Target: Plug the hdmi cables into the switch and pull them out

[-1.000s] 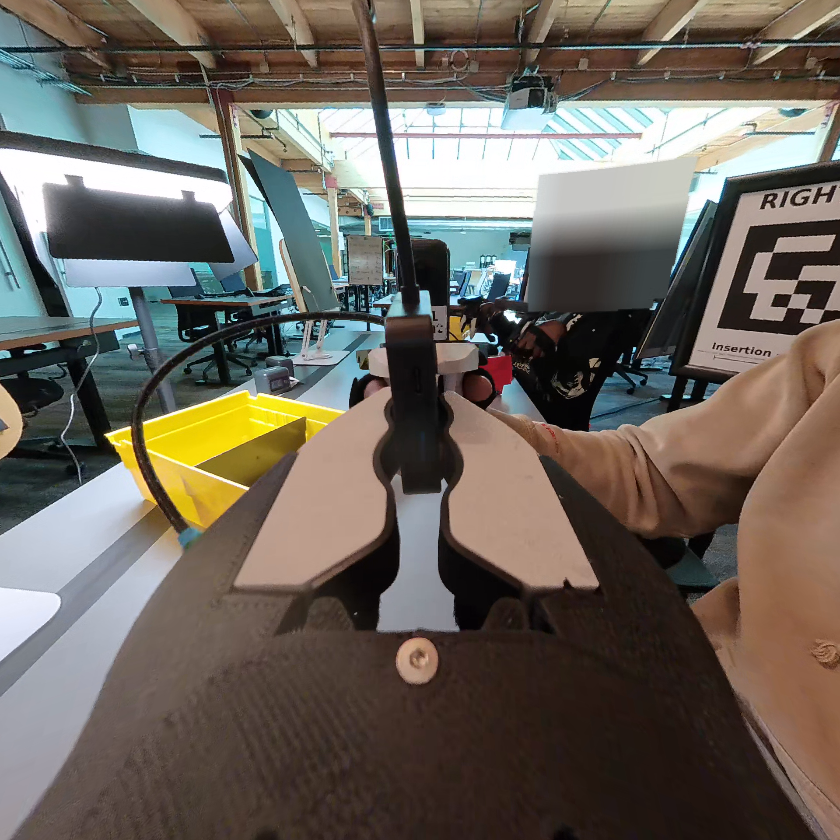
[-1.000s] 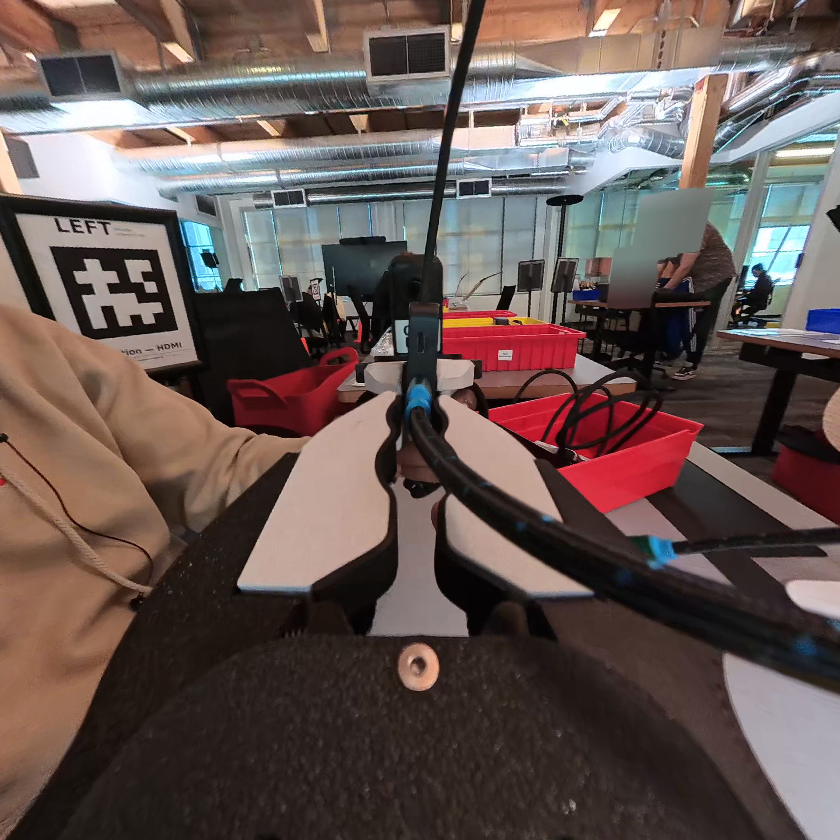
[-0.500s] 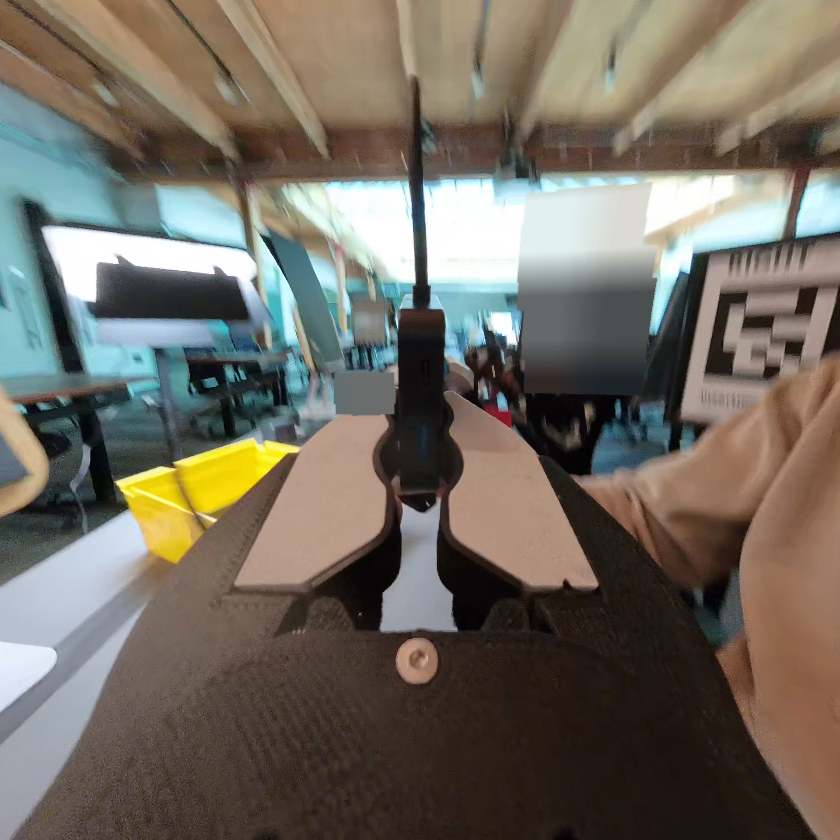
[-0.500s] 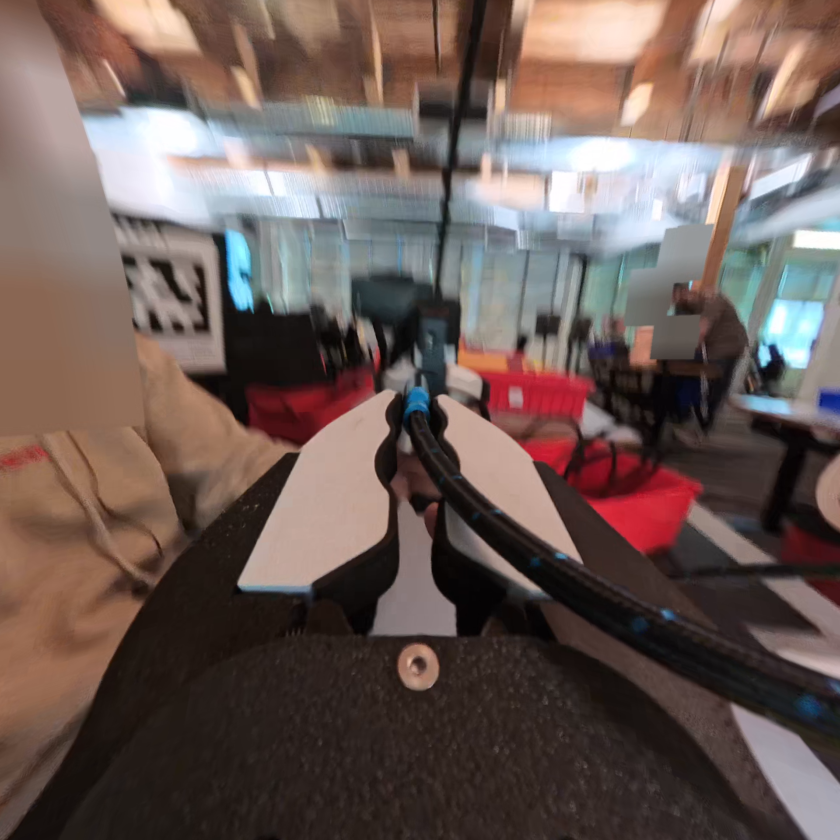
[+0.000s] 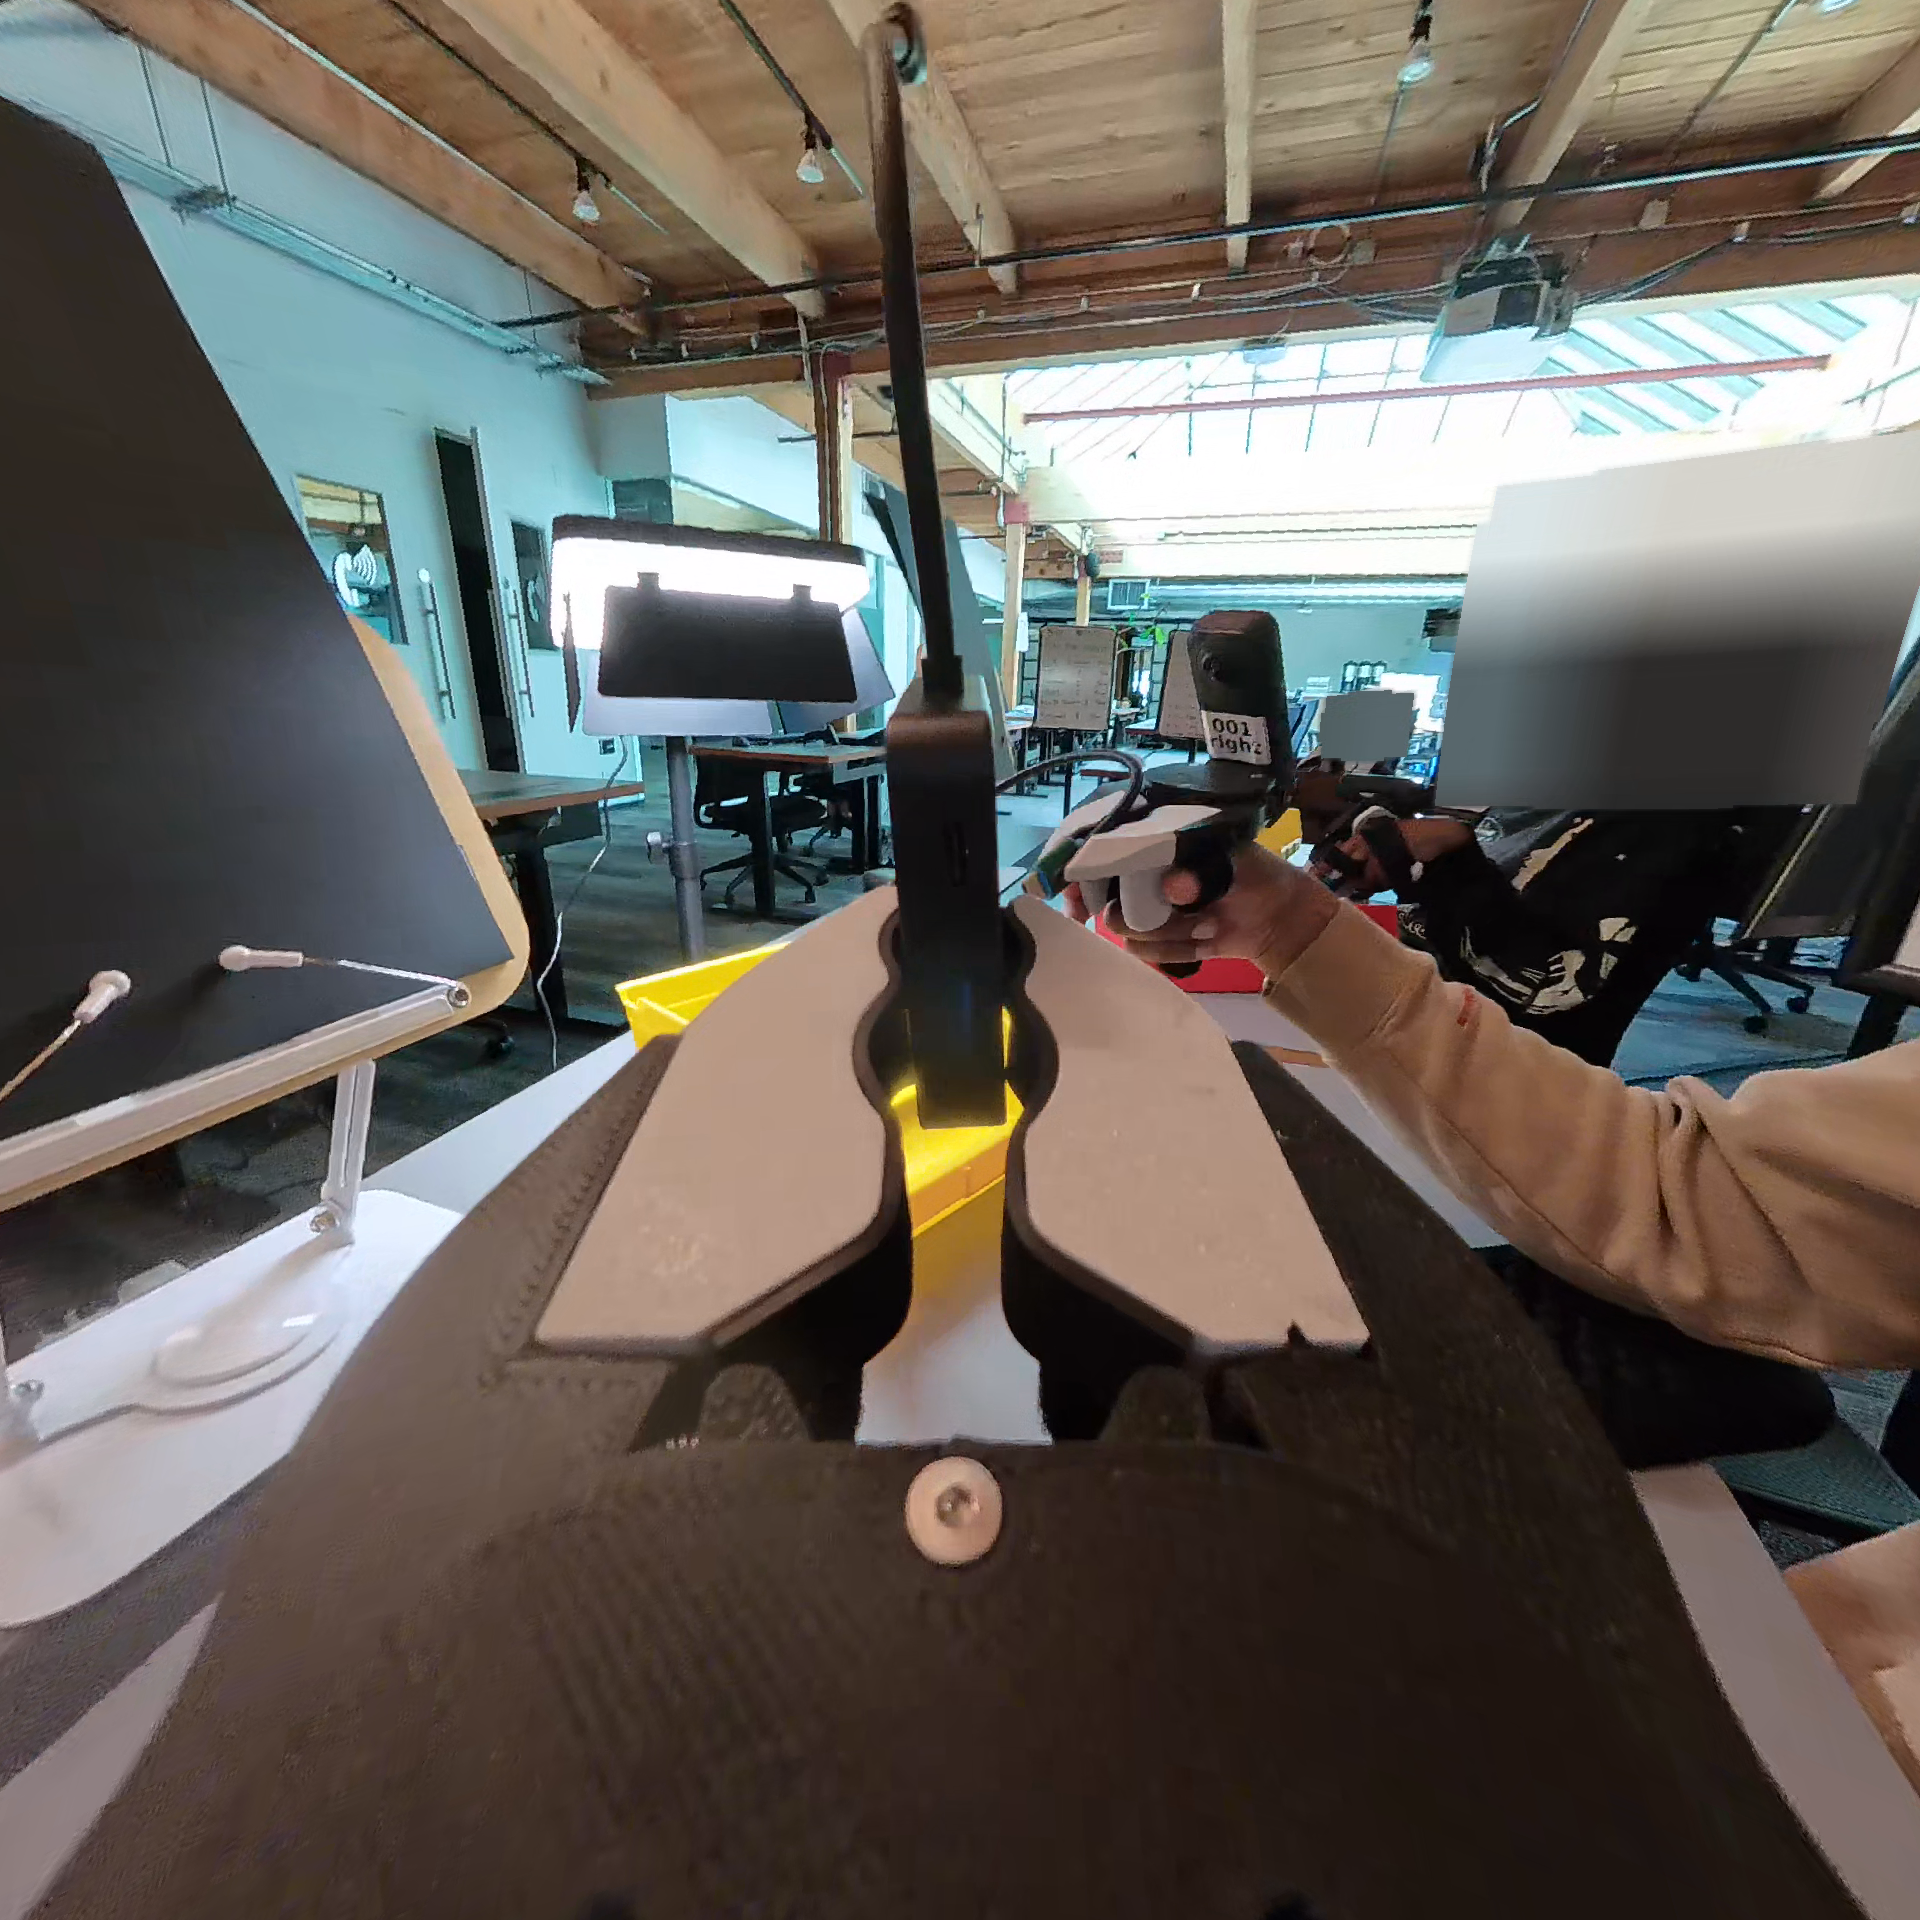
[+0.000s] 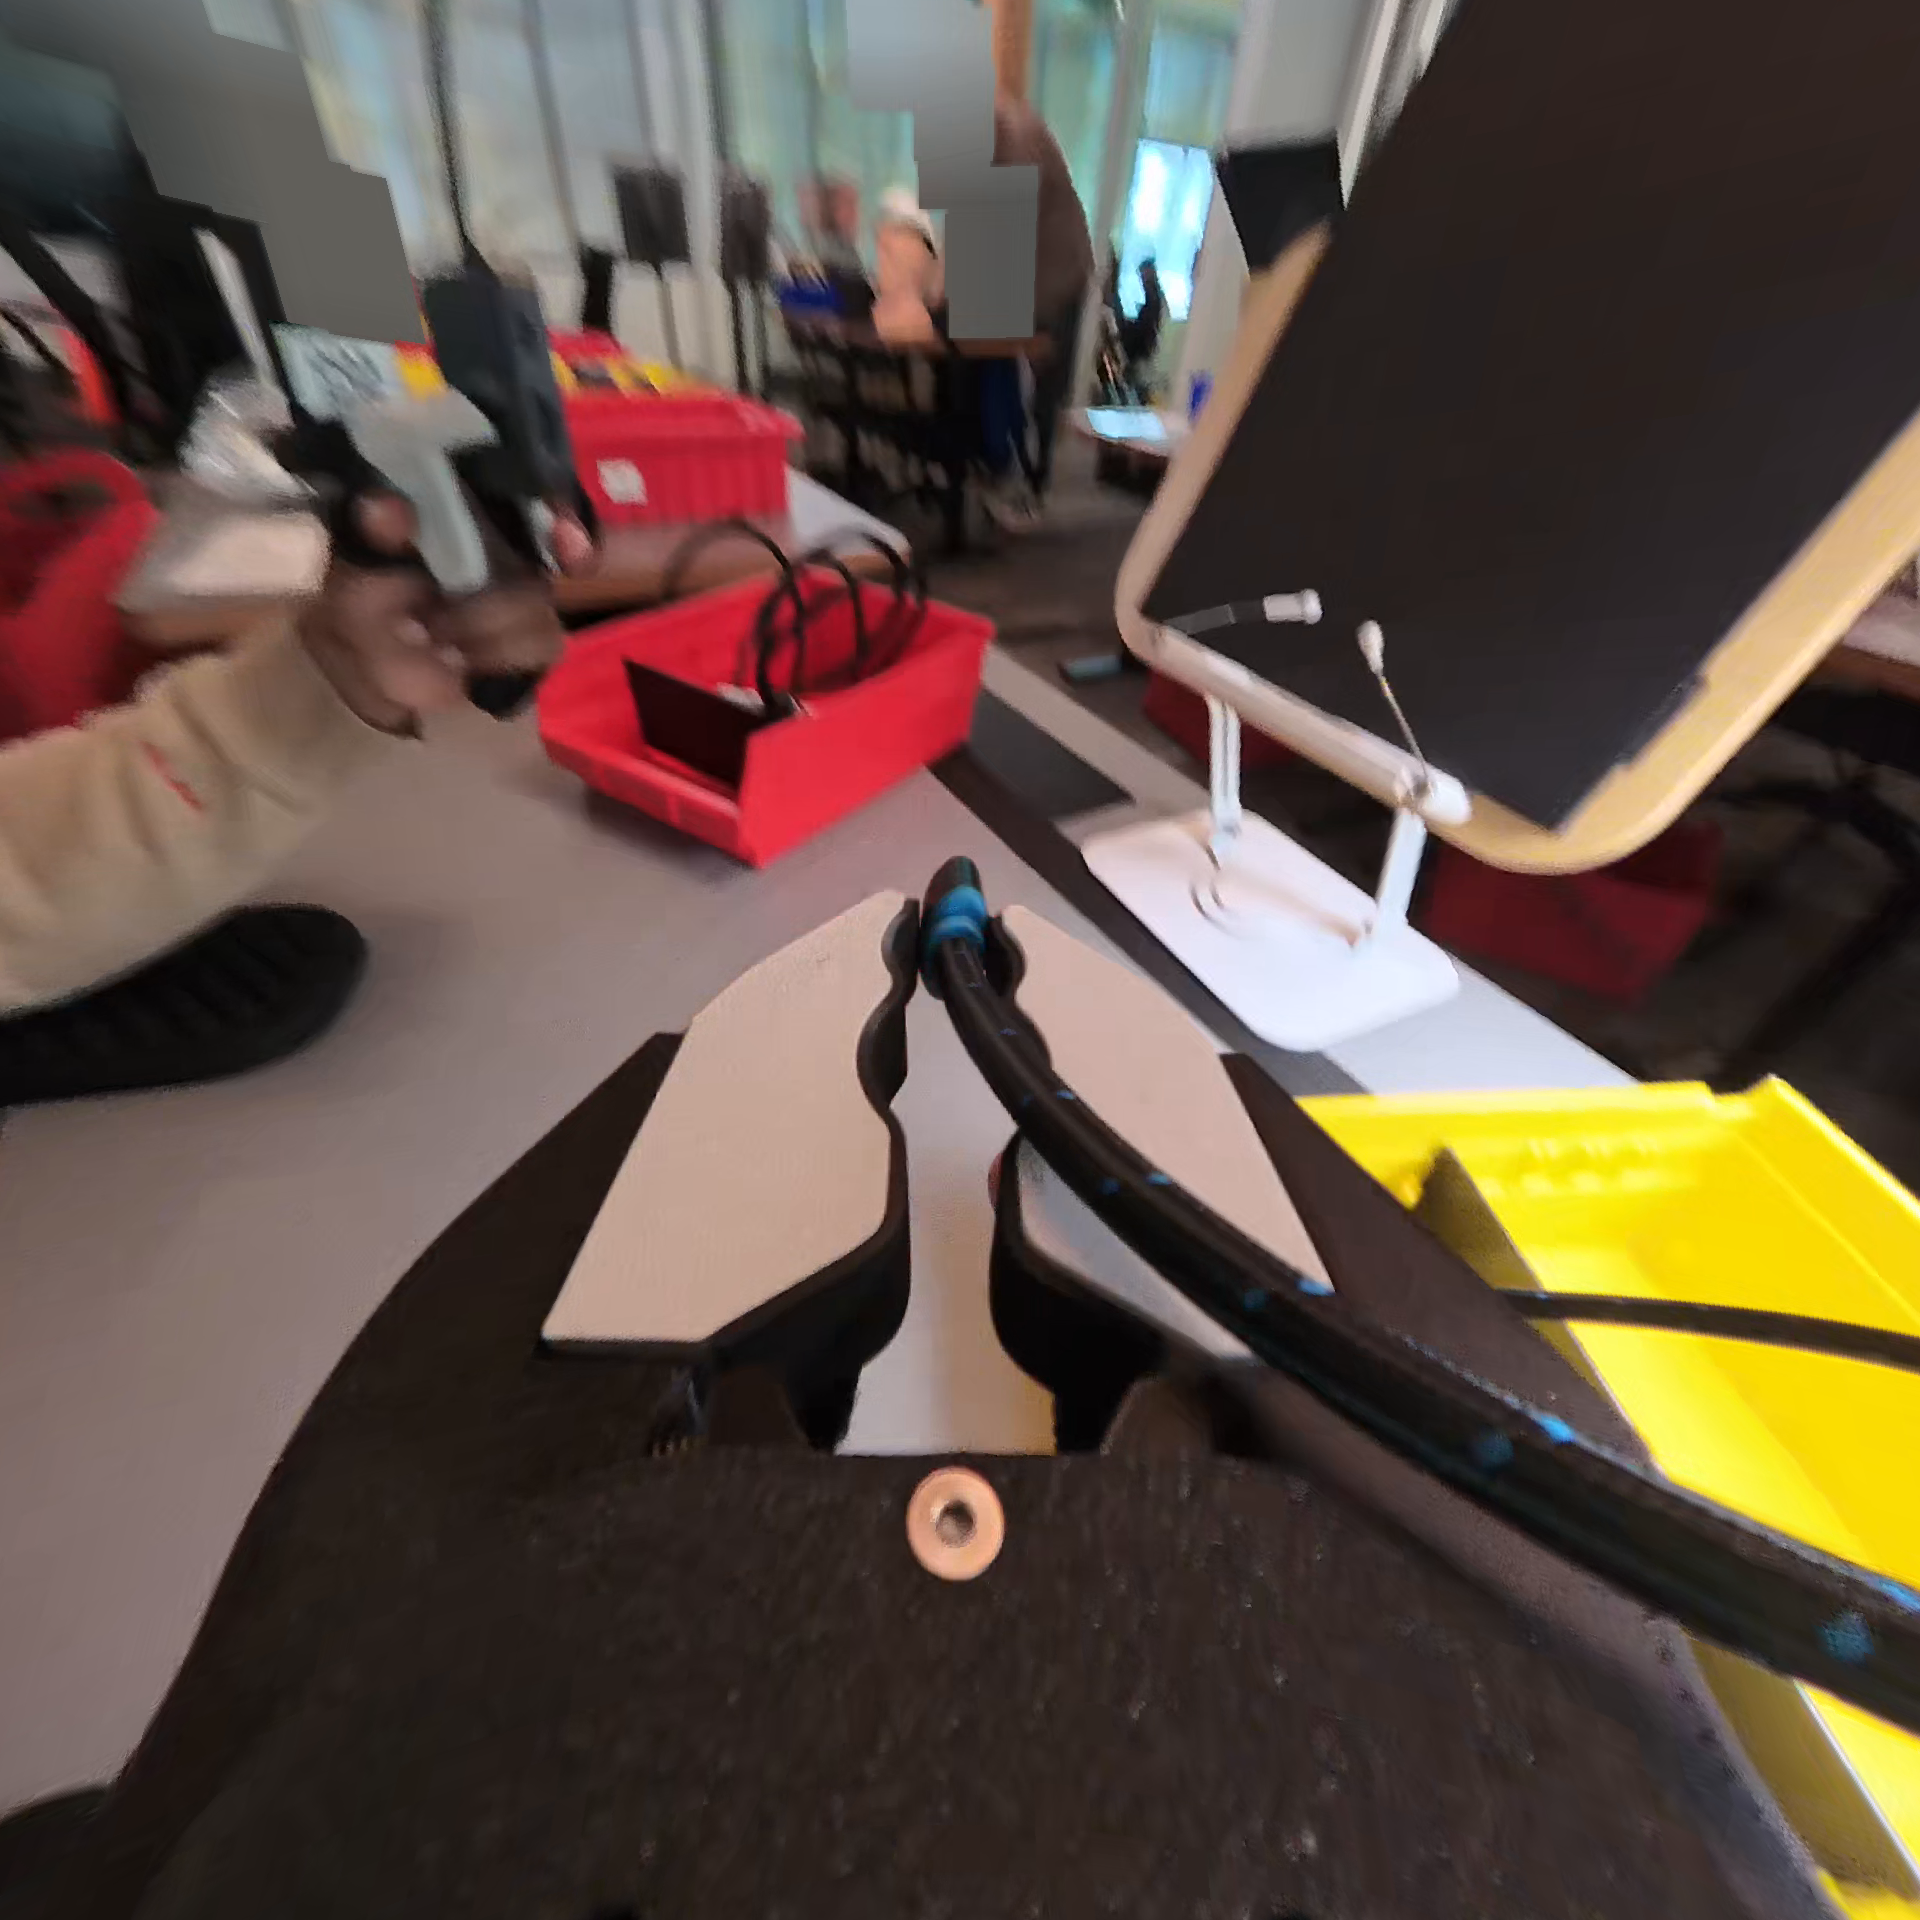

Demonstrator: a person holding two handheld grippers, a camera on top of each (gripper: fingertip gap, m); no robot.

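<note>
My left gripper [image 5: 951,914] is shut on the slim black switch [image 5: 940,790], which stands upright between the fingers. The switch's own black lead [image 5: 914,364] runs up out of its top. My right gripper [image 6: 954,914] is shut on the blue-collared plug end of a black HDMI cable [image 6: 1143,1184], low over the grey table [image 6: 468,1039]. The cable trails back to the lower right. The plug is out of the switch and well apart from it. The right gripper also shows in the left wrist view [image 5: 1070,852], and the left gripper shows blurred in the right wrist view [image 6: 416,457].
A yellow bin [image 6: 1610,1247] lies by the right gripper and shows under the left one [image 5: 717,987]. A red bin [image 6: 831,748] holds coiled cables. A black board on a white stand [image 6: 1558,416] leans over the table edge. A person's beige sleeve [image 5: 1558,1143] crosses on the right. Across from one pair of fingers to the other is roughly 25 cm.
The two grippers faced each other with the plug at the switch. They have pulled apart: the right one has swung down over the table with the cable, and the left one has turned left with the switch.
</note>
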